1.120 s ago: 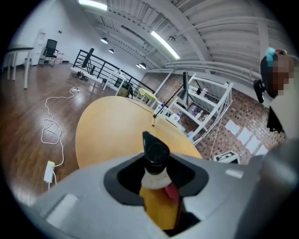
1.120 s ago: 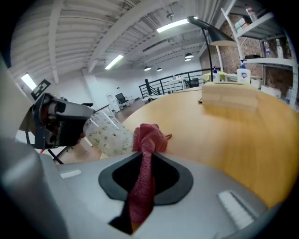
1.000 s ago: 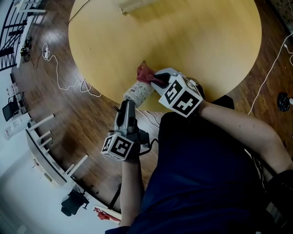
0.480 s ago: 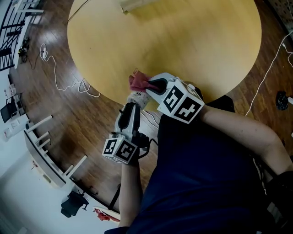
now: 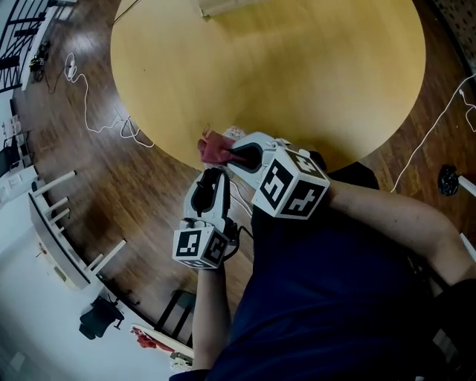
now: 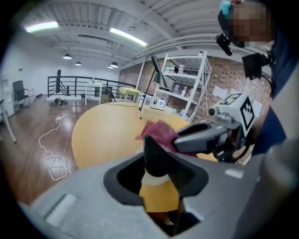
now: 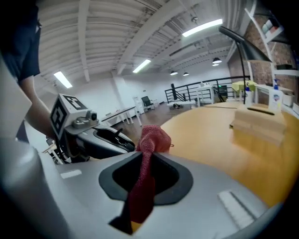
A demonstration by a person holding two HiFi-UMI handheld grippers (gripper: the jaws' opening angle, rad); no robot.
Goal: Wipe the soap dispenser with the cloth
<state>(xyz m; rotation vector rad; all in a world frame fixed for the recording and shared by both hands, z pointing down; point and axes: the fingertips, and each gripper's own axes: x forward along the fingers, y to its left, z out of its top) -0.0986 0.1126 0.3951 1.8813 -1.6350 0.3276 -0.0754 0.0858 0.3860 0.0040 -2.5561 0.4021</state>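
My left gripper [image 5: 212,175] is over the table's near edge, shut on the soap dispenser [image 6: 156,181]. Only a pale strip of the dispenser shows between the dark fingers in the left gripper view. In the head view the dispenser is almost wholly covered. A red cloth [image 5: 214,149] is bunched over the dispenser's far end. My right gripper [image 5: 233,154] is shut on this cloth and comes in from the right, just above the left one. In the right gripper view the cloth [image 7: 153,137] runs up through the jaws, and the left gripper [image 7: 110,140] lies right behind it.
The round wooden table [image 5: 297,67] stretches ahead, with a pale wooden block [image 5: 223,6] at its far edge. White cables [image 5: 97,119] trail on the wood floor at left. White furniture [image 5: 52,223] stands lower left. A shelf rack [image 6: 182,88] stands beyond the table.
The cloth has slid along the dispenser toward my left gripper and now hides the speckled bottle. Both grippers have drifted left and risen, and the left one has rolled.
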